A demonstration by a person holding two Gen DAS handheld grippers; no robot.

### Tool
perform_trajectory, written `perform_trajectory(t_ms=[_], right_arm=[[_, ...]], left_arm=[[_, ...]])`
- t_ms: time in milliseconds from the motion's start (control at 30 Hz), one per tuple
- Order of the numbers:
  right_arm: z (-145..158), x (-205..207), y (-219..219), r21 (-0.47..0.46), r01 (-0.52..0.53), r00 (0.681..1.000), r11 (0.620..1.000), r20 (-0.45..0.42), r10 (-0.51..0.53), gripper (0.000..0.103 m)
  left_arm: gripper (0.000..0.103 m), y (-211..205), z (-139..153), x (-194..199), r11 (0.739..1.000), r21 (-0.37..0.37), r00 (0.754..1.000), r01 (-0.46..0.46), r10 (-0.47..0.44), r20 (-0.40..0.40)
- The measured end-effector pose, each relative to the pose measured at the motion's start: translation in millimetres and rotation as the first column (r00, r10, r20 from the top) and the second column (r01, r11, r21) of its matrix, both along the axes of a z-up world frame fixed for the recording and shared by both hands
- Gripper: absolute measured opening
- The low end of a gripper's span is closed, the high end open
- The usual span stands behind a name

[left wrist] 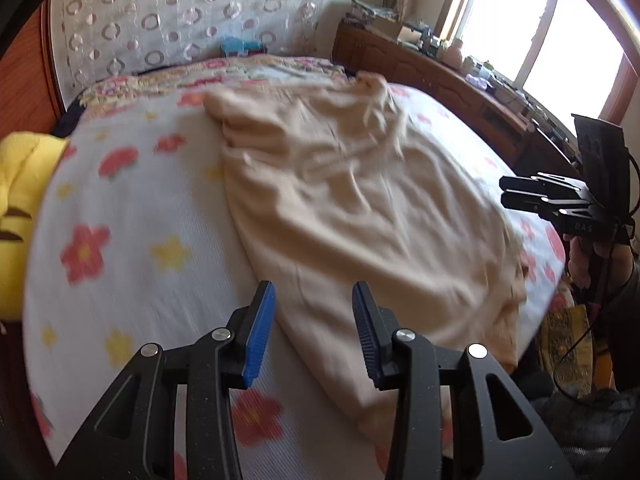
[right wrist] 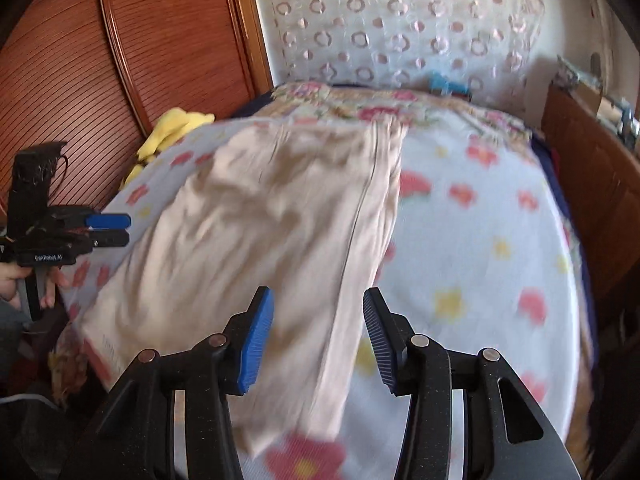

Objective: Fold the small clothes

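Note:
A beige garment (left wrist: 352, 208) lies spread and wrinkled on a bed with a white floral sheet (left wrist: 132, 240). My left gripper (left wrist: 313, 300) hovers over the garment's near left edge, jaws open, nothing between the blue pads. From the right wrist view the same garment (right wrist: 272, 232) runs from the bed's near edge toward the far side of the sheet (right wrist: 480, 240). My right gripper (right wrist: 318, 304) stands open above the near right strip of the cloth, not pressing it. Each gripper shows in the other's view: the right gripper (left wrist: 508, 192) beside the bed's right edge, the left gripper (right wrist: 124, 228) at its left edge.
A yellow plush toy (left wrist: 16, 208) sits at the bed's left side by a wooden headboard (right wrist: 160, 40). A cluttered wooden sideboard (left wrist: 432, 76) runs along the right under a bright window (left wrist: 540, 32). A lace cover (left wrist: 180, 20) hangs behind the bed. A hand (left wrist: 580, 256) holds the right gripper's handle.

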State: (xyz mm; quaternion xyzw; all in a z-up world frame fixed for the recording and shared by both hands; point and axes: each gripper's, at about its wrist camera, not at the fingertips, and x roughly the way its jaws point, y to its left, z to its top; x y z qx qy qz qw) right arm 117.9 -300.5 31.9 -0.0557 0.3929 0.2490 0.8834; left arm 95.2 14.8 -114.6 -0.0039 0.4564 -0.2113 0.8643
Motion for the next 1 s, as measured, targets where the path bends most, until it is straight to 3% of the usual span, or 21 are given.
perform_trajectory(t_ms=[233, 533, 833, 967, 1000], right_arm=[[-9.2, -19.8, -17.8, 0.034, 0.003, 0.998, 0.999, -0.07, -0.001, 0.052], [-11.7, -26.3, -14.9, -0.005, -0.026, 0.999, 1.0, -0.047, 0.025, 0.054], [-35.5, -26.9, 8.3, -0.069, -0.046, 0.998, 0.997, -0.035, 0.043, 0.054], [-36.4, -29.9, 12.3, -0.079, -0.068, 0.997, 0.995, -0.037, 0.065, 0.044], [-36.8, -30.7, 12.9, -0.075, -0.082, 0.996, 0.994, -0.04, 0.079, 0.036]], left_arm=[[0.042, 2.7, -7.8, -27.2, 0.999, -0.002, 0.999, -0.048, 0.048, 0.001], [0.042, 0.0, -9.9, -43.0, 0.998, 0.002, 0.998, -0.068, 0.068, 0.02], [0.042, -3.8, -10.6, -49.3, 0.998, -0.007, 0.997, -0.069, 0.069, 0.022], [0.042, -11.2, -11.2, -58.8, 0.998, -0.044, 0.999, -0.038, 0.039, 0.024], [0.041, -13.1, -11.2, -60.7, 0.999, -0.047, 0.999, -0.028, 0.03, 0.03]])
